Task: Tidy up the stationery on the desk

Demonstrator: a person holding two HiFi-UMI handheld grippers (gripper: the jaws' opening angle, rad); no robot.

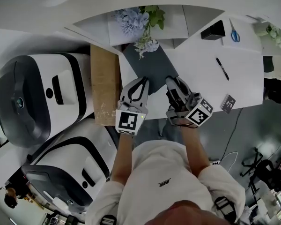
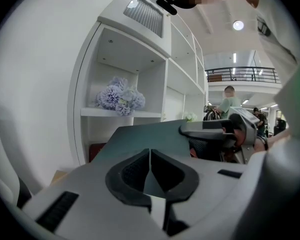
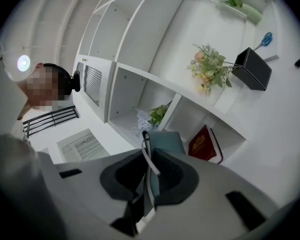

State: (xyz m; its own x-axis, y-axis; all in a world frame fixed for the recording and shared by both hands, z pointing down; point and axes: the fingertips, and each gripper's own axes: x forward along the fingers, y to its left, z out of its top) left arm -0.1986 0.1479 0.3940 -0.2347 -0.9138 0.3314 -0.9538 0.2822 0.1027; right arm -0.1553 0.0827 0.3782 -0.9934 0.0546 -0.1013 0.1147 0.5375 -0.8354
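A: L gripper (image 1: pixel 140 82)?
B: Its jaws are pinching the dark notebook (image 1: pixel 147 62) at the near edge.
A: R gripper (image 1: pixel 172 81)?
B: Jaws are clamping the same edge, pages showing. Notebook's hanging over the white surface (image 1: pixel 243 83), left end, near the flowers (image 1: pixel 131 20).

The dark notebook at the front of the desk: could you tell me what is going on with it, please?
A person has both grippers shut on the near edge of the dark grey notebook. The left gripper is on its left part and the right gripper on its right. A pen, scissors and a black box lie further back on the white desk, untouched.
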